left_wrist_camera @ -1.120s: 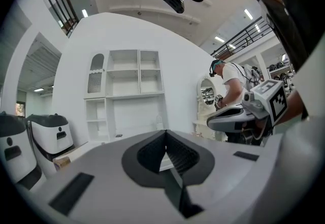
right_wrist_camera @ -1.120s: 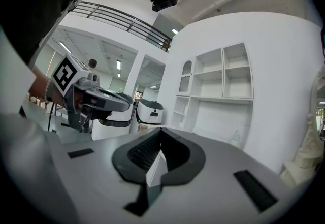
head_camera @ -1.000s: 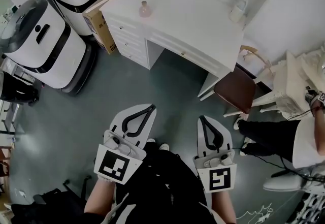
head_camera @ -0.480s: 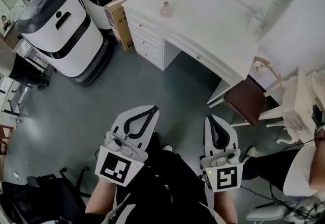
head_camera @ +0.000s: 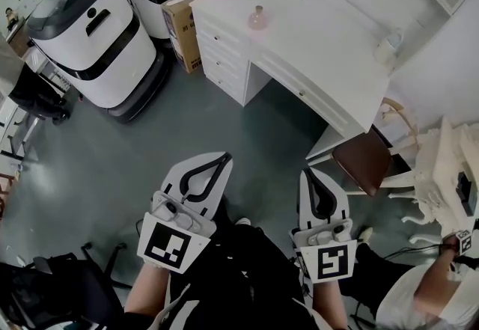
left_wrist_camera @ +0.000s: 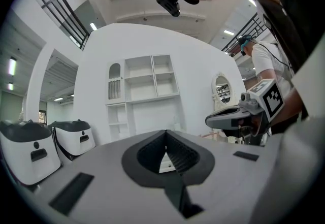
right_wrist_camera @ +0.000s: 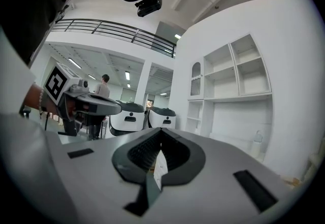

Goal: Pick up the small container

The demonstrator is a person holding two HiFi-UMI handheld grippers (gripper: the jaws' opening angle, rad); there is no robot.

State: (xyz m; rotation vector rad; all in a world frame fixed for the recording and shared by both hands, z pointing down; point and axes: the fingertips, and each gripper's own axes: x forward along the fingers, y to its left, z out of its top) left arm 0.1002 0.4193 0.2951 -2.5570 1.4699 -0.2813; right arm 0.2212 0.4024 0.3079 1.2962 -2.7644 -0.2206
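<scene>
Both tongs are held low and near my body: left gripper (head_camera: 224, 159) and right gripper (head_camera: 307, 172), each with jaws fully together and nothing between them. Bare floor lies between me and the white desk (head_camera: 322, 52), well apart from both tools. The small container (head_camera: 257, 18), pink, stands upright on the desk's far left part. Judgement: the approach is not yet made. I should step closer first, open the left jaws before reaching, come in level at the container's body, and close gently to avoid tipping it.
</scene>
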